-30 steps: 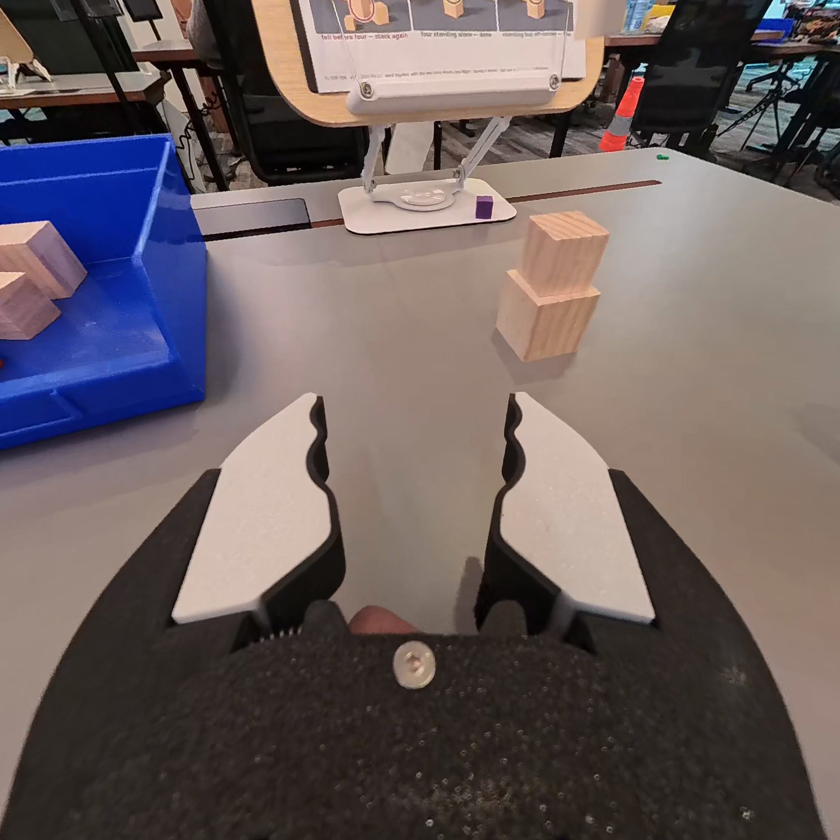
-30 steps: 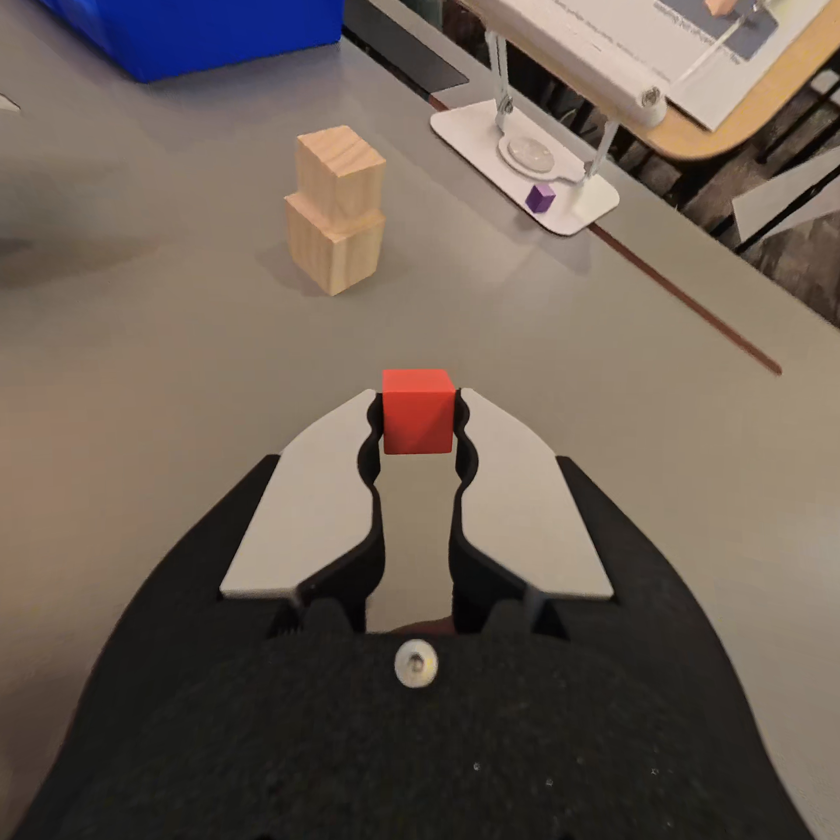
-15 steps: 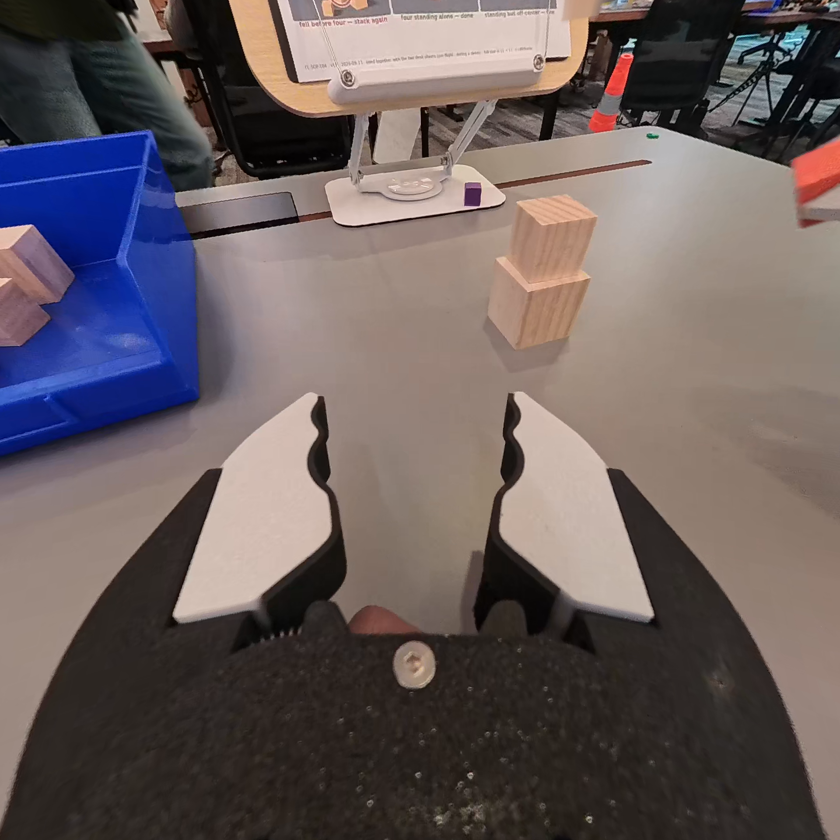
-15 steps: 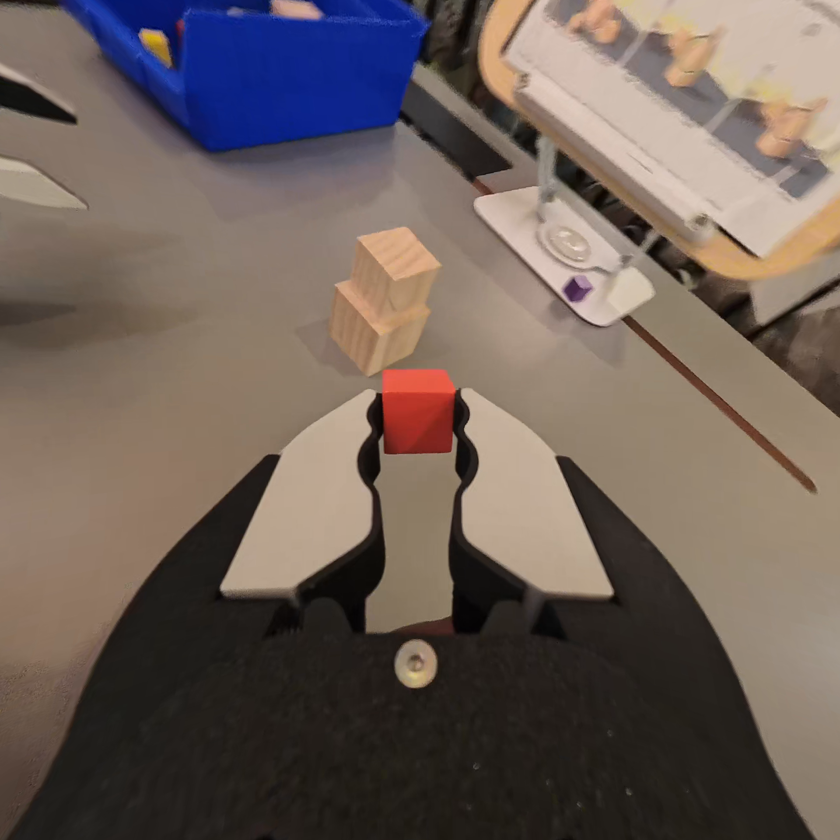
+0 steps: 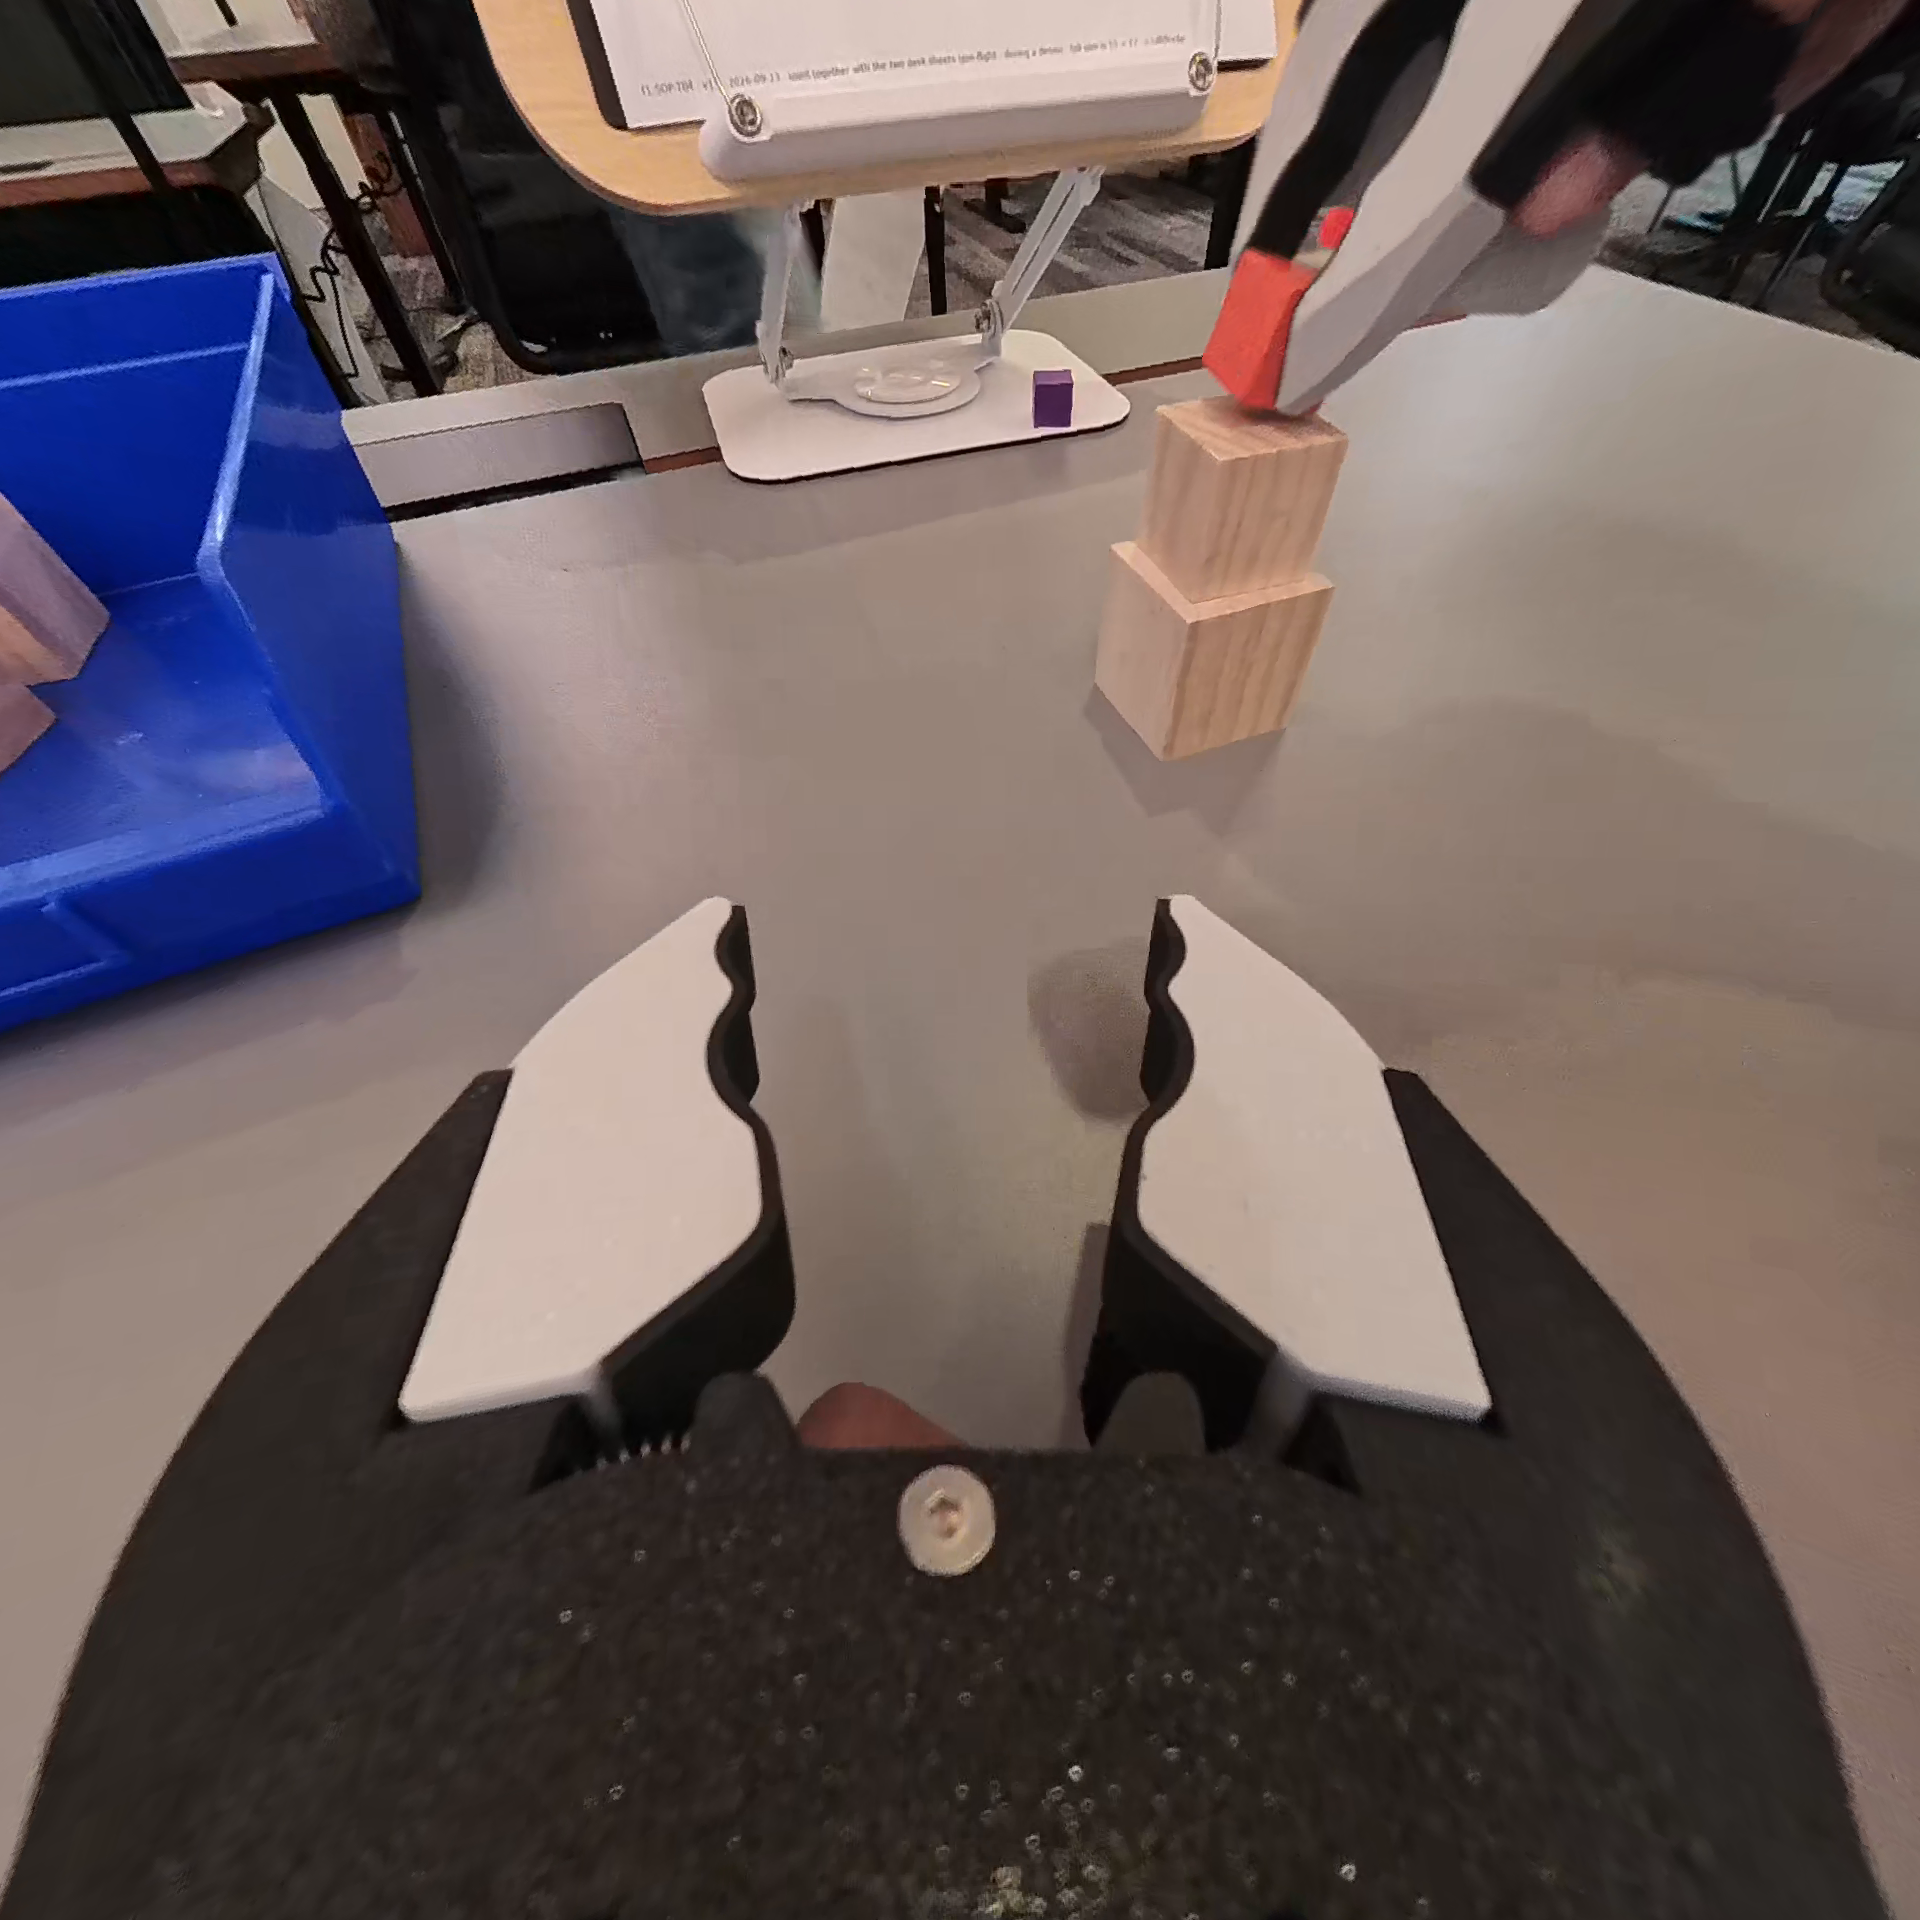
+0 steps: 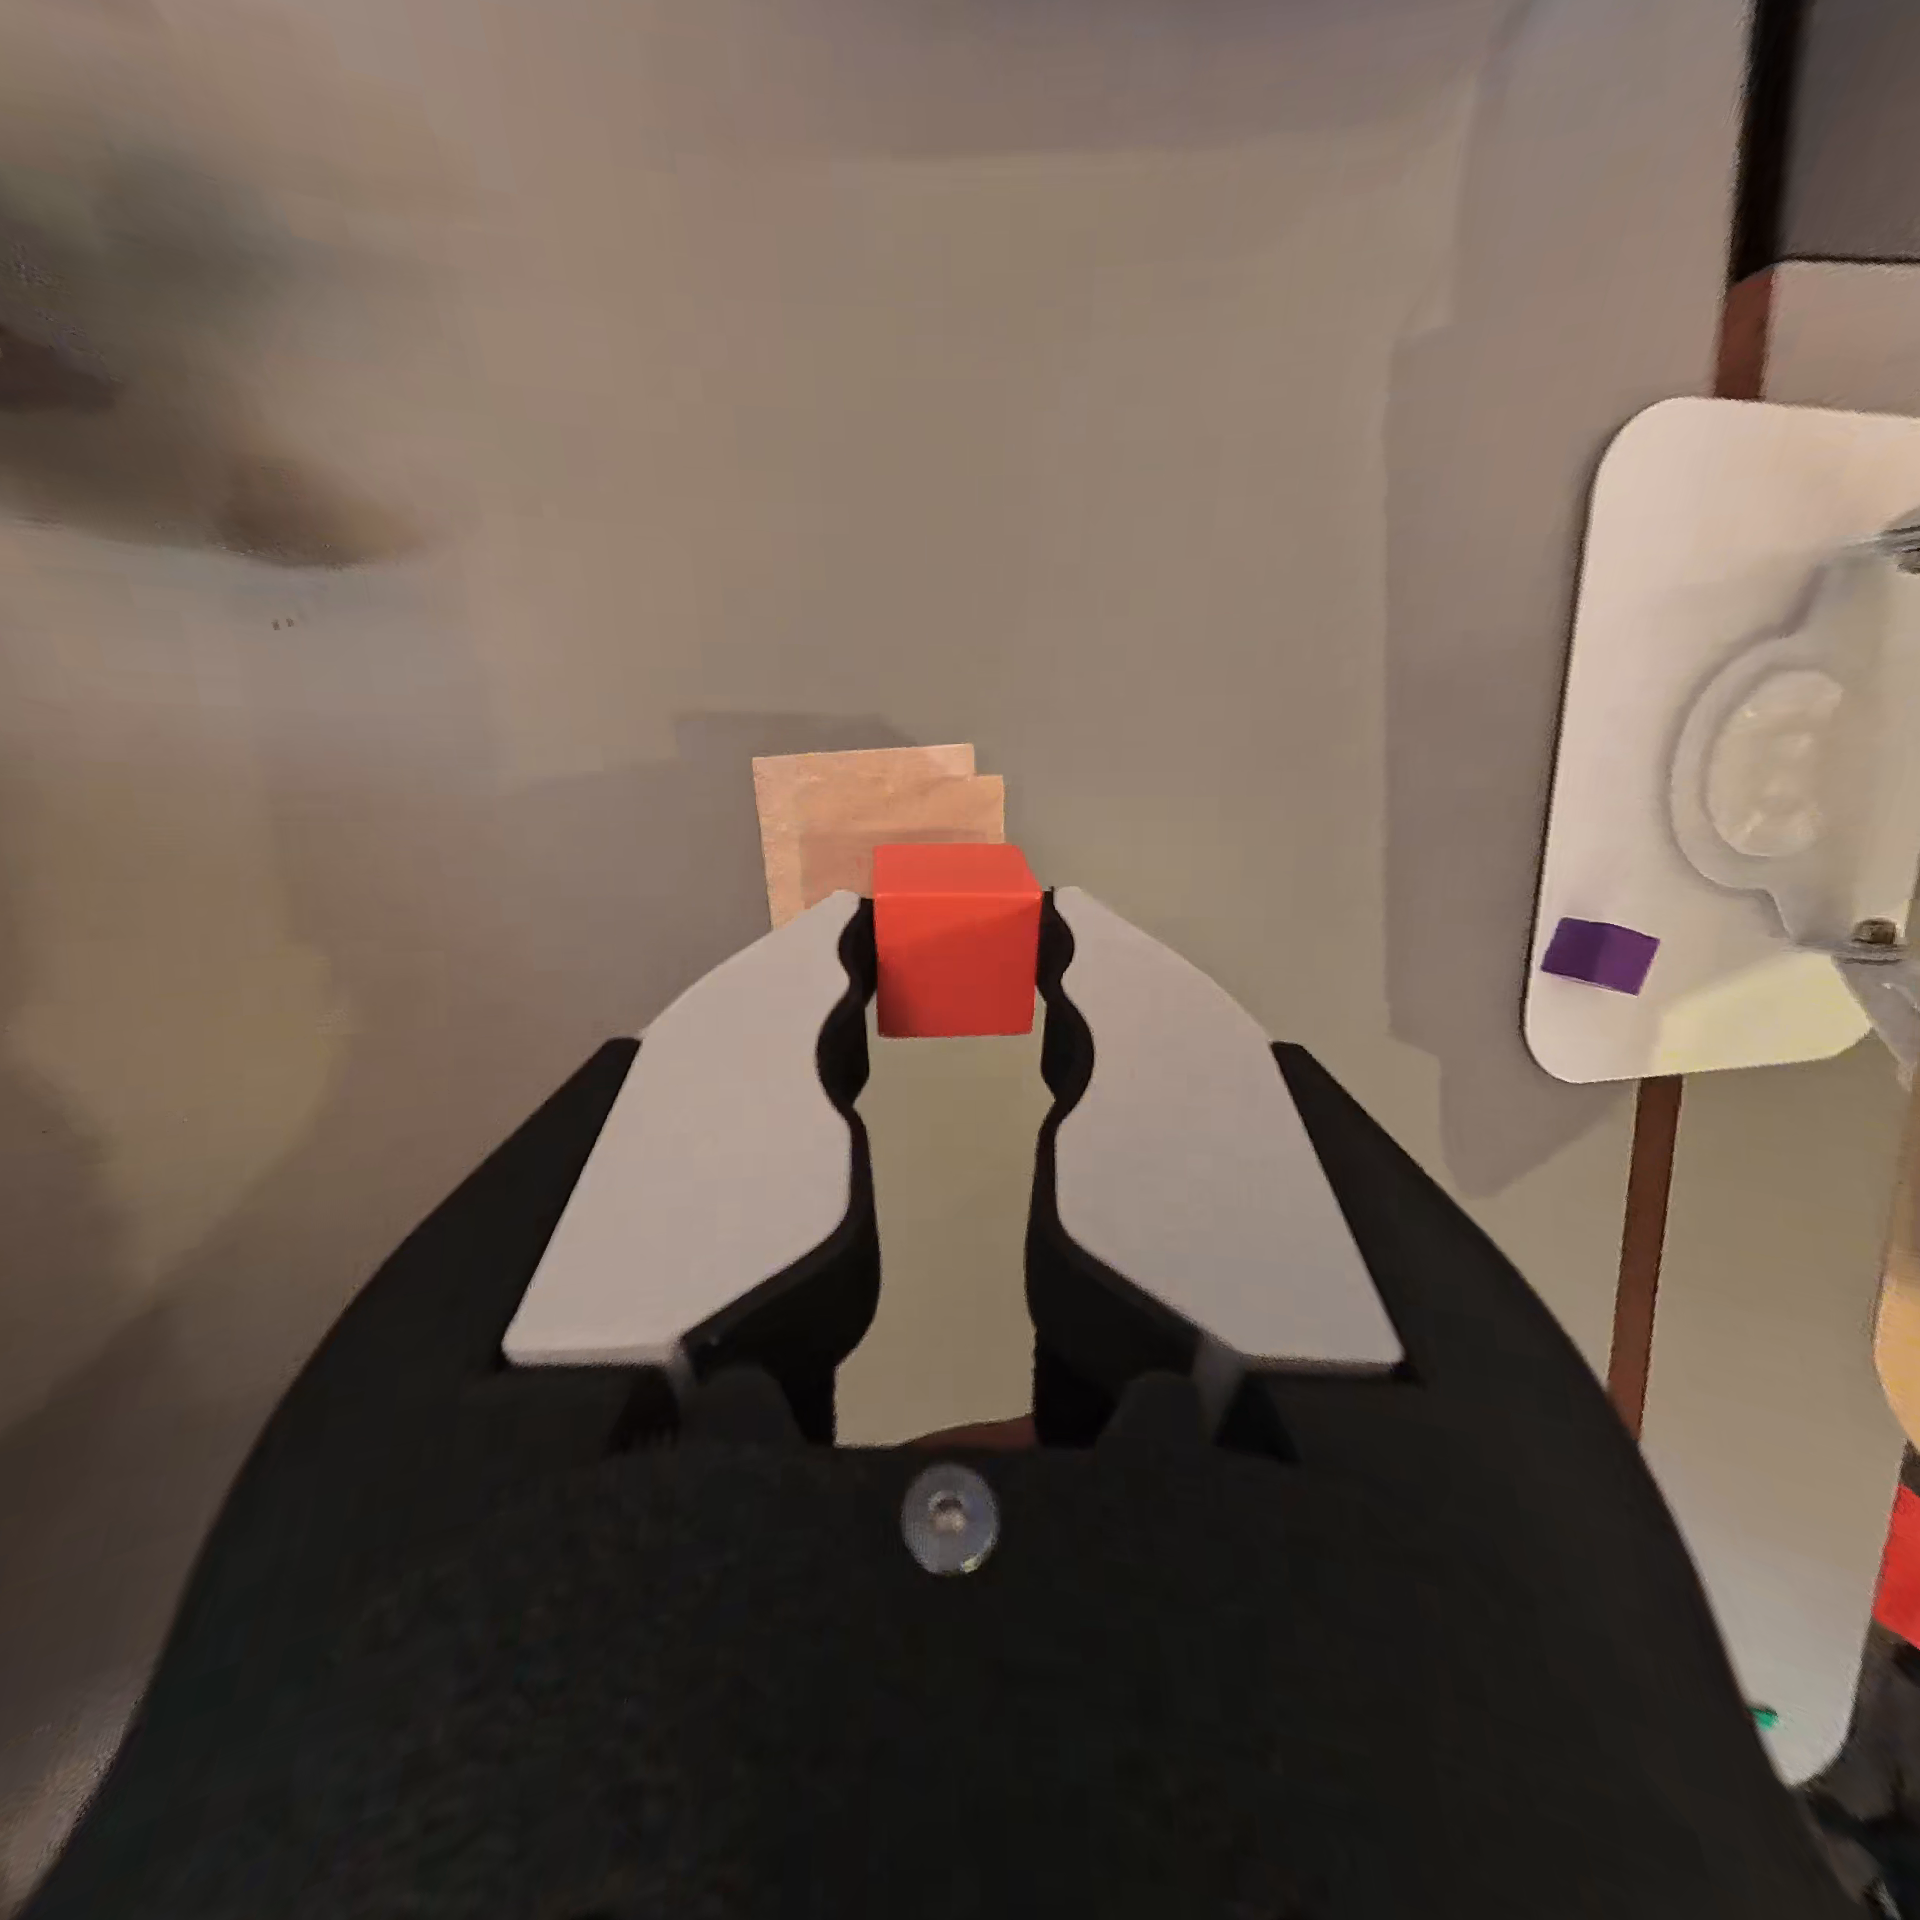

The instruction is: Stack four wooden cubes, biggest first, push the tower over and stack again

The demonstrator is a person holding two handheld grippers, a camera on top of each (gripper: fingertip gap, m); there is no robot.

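Two plain wooden cubes stand stacked on the grey table, a big lower cube with a smaller upper cube on it. My right gripper is shut on a small red cube and points steeply down over the stack. In the left wrist view the red cube hangs tilted just above the upper cube's top, at its far edge. My left gripper is open and empty, low over the table in front of the stack.
A blue bin at the left holds wooden cubes. A white stand base at the table's back carries a small purple cube, also in the right wrist view. A wooden board sits on the stand.
My right gripper has carried the red cube over the stack and tipped to point down at it. My left gripper has moved slightly towards the stack and stays open.
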